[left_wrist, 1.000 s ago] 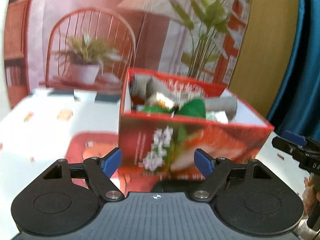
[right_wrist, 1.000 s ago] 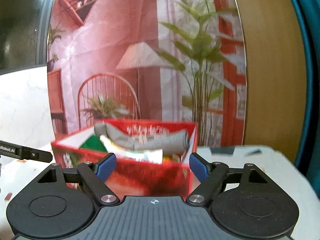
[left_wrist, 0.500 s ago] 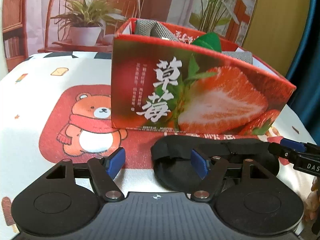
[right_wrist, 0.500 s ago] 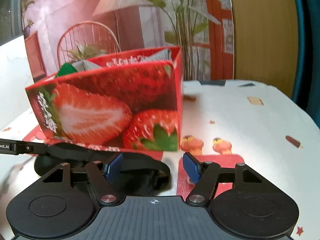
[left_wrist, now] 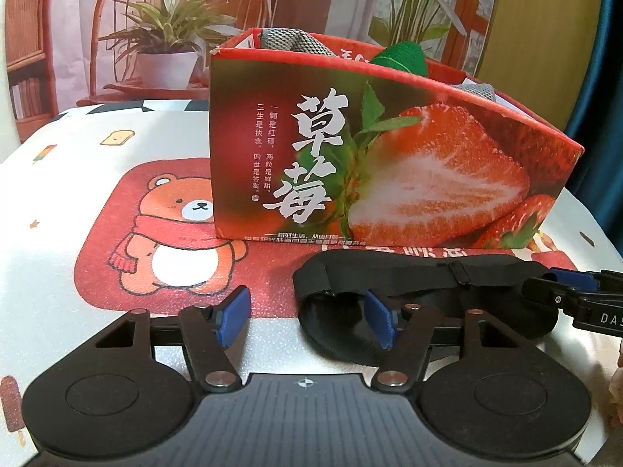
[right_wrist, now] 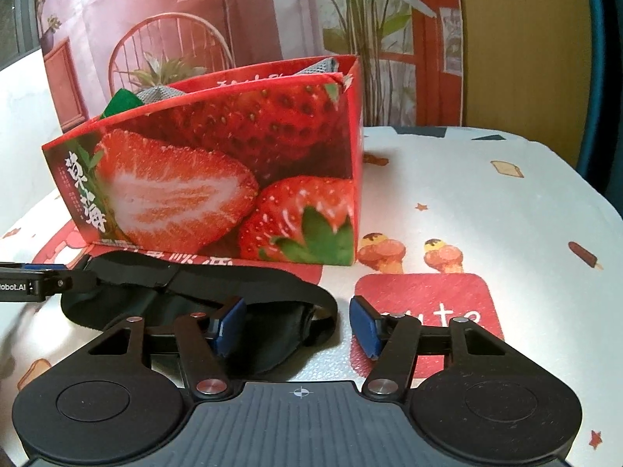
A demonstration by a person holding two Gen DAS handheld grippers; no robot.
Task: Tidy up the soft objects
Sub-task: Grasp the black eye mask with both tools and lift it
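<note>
A black sleep mask (left_wrist: 420, 292) with a strap lies on the table in front of a red strawberry box (left_wrist: 389, 171); it shows in the right wrist view too (right_wrist: 218, 295). The box (right_wrist: 218, 179) holds grey cloth (left_wrist: 292, 41) and a green soft item (left_wrist: 401, 56). My left gripper (left_wrist: 307, 317) is open, low over the table, its right finger over the mask's left end. My right gripper (right_wrist: 292, 321) is open, its left finger over the mask's right end. Each gripper's tip shows at the edge of the other's view.
The table has a white cartoon cover (left_wrist: 117, 194) with a bear print. A printed backdrop with a chair and plants (left_wrist: 163, 39) hangs behind the box. A blue curtain (left_wrist: 607, 78) is at the right. The table edge curves at the right (right_wrist: 584, 194).
Both grippers have come down from box-top height to table level in front of the box. The black mask has come into view between them. Both stay open.
</note>
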